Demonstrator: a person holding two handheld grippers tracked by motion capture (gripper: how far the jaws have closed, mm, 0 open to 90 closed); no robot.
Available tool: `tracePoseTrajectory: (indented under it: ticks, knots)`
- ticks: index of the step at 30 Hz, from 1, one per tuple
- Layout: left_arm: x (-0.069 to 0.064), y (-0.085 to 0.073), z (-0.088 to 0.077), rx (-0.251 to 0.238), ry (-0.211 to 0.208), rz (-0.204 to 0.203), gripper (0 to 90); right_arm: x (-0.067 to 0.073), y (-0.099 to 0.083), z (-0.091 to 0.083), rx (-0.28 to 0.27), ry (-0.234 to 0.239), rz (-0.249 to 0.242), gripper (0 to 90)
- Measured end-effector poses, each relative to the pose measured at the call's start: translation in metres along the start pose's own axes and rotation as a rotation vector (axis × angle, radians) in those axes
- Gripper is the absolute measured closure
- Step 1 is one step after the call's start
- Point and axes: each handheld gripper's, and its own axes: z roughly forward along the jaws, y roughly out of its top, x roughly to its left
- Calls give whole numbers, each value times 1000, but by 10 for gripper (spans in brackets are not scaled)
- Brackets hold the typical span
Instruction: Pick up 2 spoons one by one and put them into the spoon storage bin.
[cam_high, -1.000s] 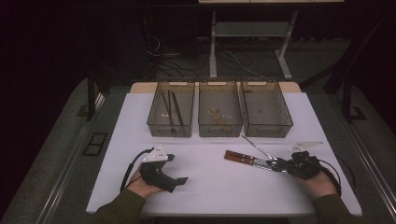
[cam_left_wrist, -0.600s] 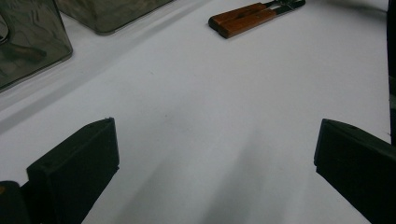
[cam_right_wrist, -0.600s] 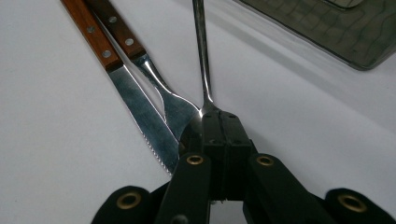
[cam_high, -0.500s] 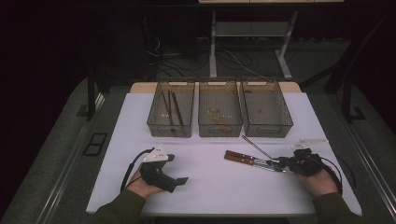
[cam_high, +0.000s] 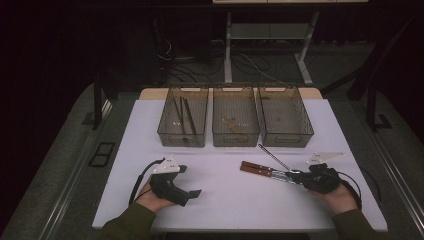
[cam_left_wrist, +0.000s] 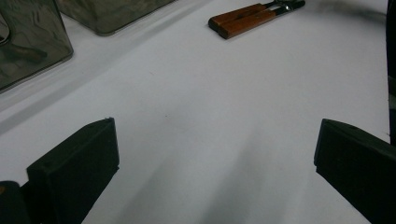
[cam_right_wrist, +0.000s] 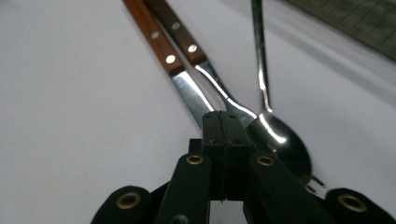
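Cutlery: knife (cam_right_wrist: 161, 42), fork (cam_right_wrist: 187, 39) and spoon (cam_right_wrist: 280, 140) lie together on white table (cam_high: 225, 195), front right, in front of R bin.
Knife: wood handle w/ rivets, steel blade runs toward R gripper; lies flat, handle touching fork's handle side by side.
Fork: same wood handle, steel neck curves in under the shut jaws; tines hidden behind them.
Spoon: all steel, bowl just beside R jaws in right gripper view, handle slants off toward the bins (cam_high: 270, 156).
R gripper (cam_right_wrist: 223, 122): jaws closed tight, pads meet, nothing seen clamped between; tip sits over the spot where blade, fork neck and spoon bowl meet. Touching them or not – can't tell. In high view (cam_high: 295, 176) it points left along the cutlery, held by R hand (cam_high: 340, 196).
L gripper (cam_high: 192, 192): jaws wide apart, nothing between, bare table below; front left, well apart from cutlery. L hand (cam_high: 150, 197) under it, cable loops at its left.
L gripper view: wood handles (cam_left_wrist: 243, 18) far off at top.
Bins: 3 clear bins in a row at back – L bin (cam_high: 182, 121) w/ long dark sticks, mid bin (cam_high: 235, 120) w/ brownish bits, R bin (cam_high: 285, 117), contents too small to tell.
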Motion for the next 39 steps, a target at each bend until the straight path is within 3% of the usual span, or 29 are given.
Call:
tracePoseTrajectory:
  ticks: [4, 22, 34, 39]
  knots:
    - [0, 0, 0, 2, -1, 3, 0, 0, -2, 4, 30, -26, -9, 900]
    - [0, 0, 1, 9, -1, -2, 0, -24, -1, 0, 19, -103, 21, 900]
    - [0, 0, 2, 11, -3, 0, 0, -49, 3, 3, 20, -168, 66, 900]
    - [-1, -1, 3, 18, -7, 9, 0, -59, 4, 0, -5, -159, 91, 898]
